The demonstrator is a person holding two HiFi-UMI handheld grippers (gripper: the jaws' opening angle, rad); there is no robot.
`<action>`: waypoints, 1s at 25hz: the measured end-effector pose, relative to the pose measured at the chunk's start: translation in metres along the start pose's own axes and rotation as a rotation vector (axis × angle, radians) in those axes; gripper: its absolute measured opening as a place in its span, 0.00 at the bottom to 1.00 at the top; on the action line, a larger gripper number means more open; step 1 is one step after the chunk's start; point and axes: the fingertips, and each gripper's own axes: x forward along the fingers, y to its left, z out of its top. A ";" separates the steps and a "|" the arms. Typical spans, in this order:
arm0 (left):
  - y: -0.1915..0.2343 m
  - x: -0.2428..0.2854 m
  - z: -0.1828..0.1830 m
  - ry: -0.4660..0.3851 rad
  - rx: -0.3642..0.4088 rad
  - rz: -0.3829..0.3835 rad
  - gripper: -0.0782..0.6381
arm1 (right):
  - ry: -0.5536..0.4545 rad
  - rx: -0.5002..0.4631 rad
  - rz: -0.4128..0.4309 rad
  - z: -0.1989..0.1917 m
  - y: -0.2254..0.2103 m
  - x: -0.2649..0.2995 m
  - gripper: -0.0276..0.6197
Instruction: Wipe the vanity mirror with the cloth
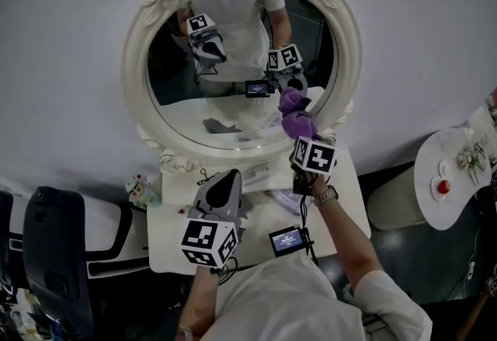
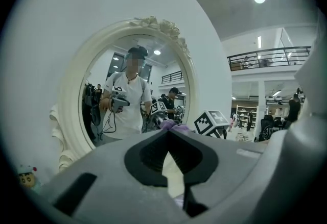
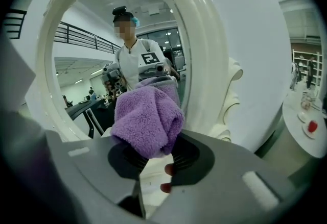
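Observation:
The oval vanity mirror in its cream carved frame stands upright on a white table. My right gripper is shut on a bunched purple cloth. The cloth is at the lower right of the glass, beside the frame, and its reflection shows just above. In the right gripper view the cloth bulges out of the jaws, close to the frame. My left gripper hovers over the table below the mirror, shut and holding nothing. Its closed tips point at the glass, where the cloth shows.
The white vanity table carries a small figurine at its left end. A black chair stands at the left. To the right are a grey stool and a round white side table with small items.

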 end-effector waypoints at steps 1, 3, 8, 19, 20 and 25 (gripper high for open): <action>0.007 -0.005 0.000 0.000 -0.003 0.018 0.11 | 0.001 -0.010 0.024 -0.004 0.013 -0.002 0.19; 0.021 -0.017 -0.001 -0.003 -0.013 0.057 0.11 | 0.007 -0.049 0.085 -0.016 0.048 -0.003 0.19; 0.052 -0.049 -0.006 -0.007 -0.037 0.152 0.11 | 0.084 -0.139 0.247 -0.061 0.146 0.008 0.19; 0.116 -0.135 -0.028 0.027 -0.074 0.432 0.11 | 0.201 -0.165 0.414 -0.116 0.266 0.049 0.19; 0.118 -0.136 -0.031 0.031 -0.081 0.439 0.11 | 0.199 -0.143 0.413 -0.113 0.269 0.053 0.19; 0.122 -0.135 -0.045 0.074 -0.090 0.431 0.11 | 0.208 -0.055 0.389 -0.110 0.255 0.065 0.19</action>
